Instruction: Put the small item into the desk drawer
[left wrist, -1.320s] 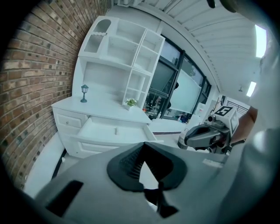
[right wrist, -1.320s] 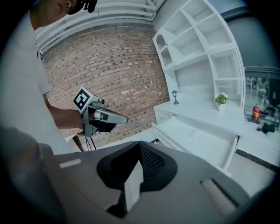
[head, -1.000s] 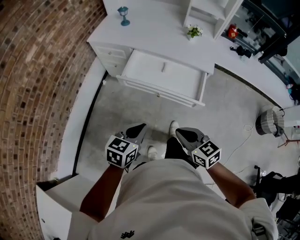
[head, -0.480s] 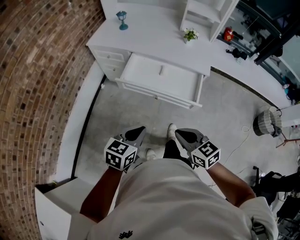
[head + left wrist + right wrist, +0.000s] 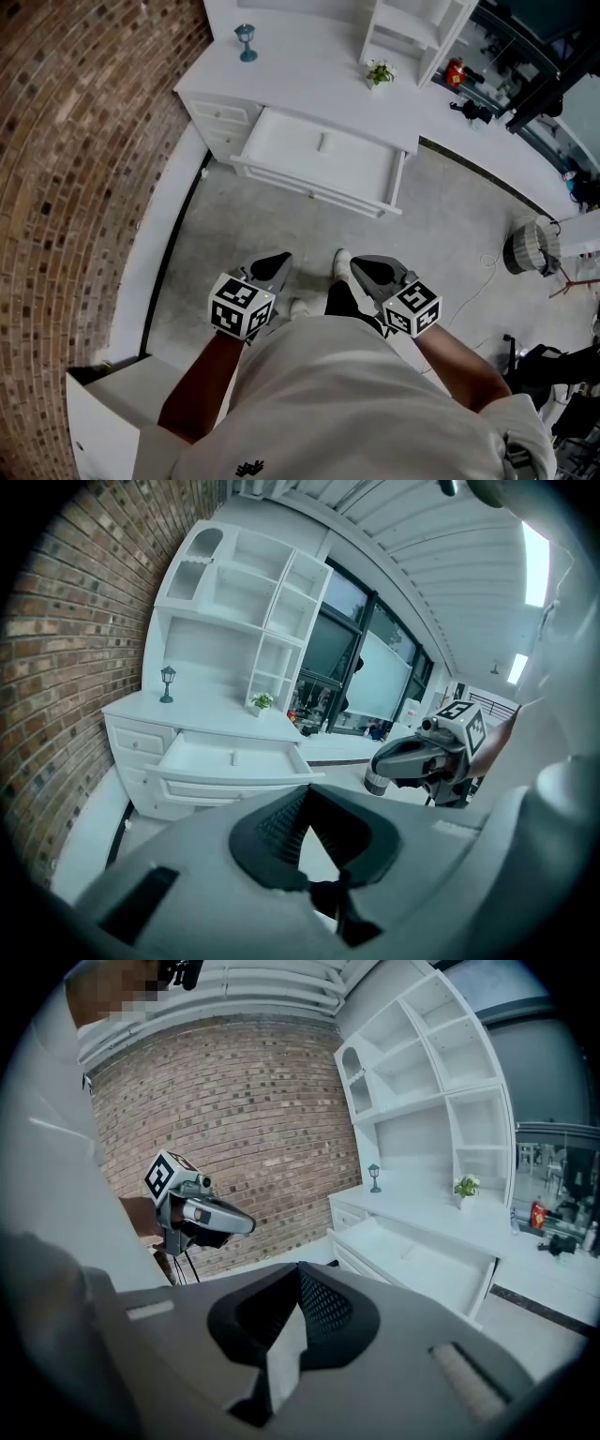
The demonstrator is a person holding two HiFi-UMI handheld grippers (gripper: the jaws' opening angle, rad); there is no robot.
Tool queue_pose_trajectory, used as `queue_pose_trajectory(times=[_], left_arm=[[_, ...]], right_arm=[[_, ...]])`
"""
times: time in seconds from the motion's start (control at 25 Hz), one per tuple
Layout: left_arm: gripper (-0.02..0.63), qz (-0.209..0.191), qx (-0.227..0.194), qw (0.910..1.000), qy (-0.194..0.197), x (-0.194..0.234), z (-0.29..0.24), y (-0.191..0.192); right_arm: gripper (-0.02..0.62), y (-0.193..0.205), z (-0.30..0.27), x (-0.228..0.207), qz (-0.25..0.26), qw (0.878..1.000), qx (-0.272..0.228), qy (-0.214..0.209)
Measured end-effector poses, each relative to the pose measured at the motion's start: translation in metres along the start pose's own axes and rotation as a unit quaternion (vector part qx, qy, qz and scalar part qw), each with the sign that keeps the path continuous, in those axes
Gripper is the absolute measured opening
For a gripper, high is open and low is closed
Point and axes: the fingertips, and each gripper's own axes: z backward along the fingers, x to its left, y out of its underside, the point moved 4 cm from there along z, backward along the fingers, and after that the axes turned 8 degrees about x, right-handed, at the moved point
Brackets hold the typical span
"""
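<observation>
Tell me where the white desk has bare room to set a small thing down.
Free: the desk top between the lantern figure and the potted plant; most of the open drawer, around one small white thing. Crowded: by the shelf unit.

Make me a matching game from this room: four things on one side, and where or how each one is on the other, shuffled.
Things:
1. desk drawer
2. little lamp
3. potted plant
4. left tongs

Places or states:
A. shut, nothing between them
B. on the desktop, beside the shelf unit
C. pulled open
D. on the desktop, at the end nearest the brick wall

Pairs: 1-C, 2-D, 3-B, 4-A
</observation>
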Motion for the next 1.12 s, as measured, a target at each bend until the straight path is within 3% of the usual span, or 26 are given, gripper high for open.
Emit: queue_pose_trajectory(times=[1.12], left_arm=[[0.006,0.006,-0.01,0.9999,-0.012,-0.005,0.014,0.011]], right_arm=[[0.012,0.007,0.018,0.012,0.018,1.0,0.0,0.007]])
